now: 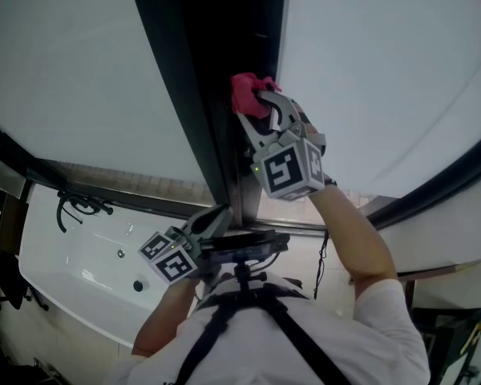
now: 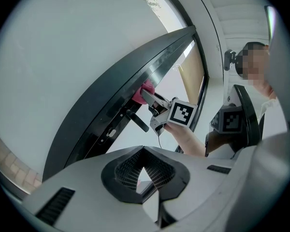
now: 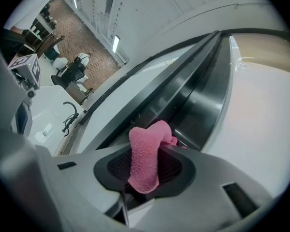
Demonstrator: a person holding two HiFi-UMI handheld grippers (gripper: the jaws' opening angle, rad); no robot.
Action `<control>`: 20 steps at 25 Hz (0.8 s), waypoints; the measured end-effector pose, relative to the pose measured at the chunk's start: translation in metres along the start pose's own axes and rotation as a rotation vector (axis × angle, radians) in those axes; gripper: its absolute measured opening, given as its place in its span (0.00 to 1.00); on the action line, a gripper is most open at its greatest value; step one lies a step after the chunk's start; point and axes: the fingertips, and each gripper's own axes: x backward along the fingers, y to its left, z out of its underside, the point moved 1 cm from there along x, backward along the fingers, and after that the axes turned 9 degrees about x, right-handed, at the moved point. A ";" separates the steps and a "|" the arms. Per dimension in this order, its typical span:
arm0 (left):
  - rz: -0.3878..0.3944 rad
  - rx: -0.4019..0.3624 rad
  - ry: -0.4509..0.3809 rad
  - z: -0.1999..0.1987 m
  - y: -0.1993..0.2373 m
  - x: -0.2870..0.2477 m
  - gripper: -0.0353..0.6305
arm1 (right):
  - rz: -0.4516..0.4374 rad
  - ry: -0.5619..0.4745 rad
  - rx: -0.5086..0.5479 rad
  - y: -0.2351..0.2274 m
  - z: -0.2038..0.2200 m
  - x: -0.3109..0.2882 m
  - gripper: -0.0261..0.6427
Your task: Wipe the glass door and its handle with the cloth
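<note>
Left gripper (image 1: 214, 217) sits low by the chest, jaws closed on nothing. Right gripper (image 1: 266, 107) is raised, jaws clamped on the pink cloth (image 1: 248, 92), which presses against the dark door frame (image 1: 196, 103) a little along from the handle (image 2: 137, 120). Judgement: the frame edge is in hand, so hold a firm pinch with the cloth flat, draw it along the frame to the handle and round it, then cross the glass (image 1: 72, 79) in overlapping passes.
</note>
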 end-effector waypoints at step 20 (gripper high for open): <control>0.002 0.007 0.004 0.002 0.000 0.001 0.04 | -0.145 0.113 -0.107 0.043 0.027 0.004 0.20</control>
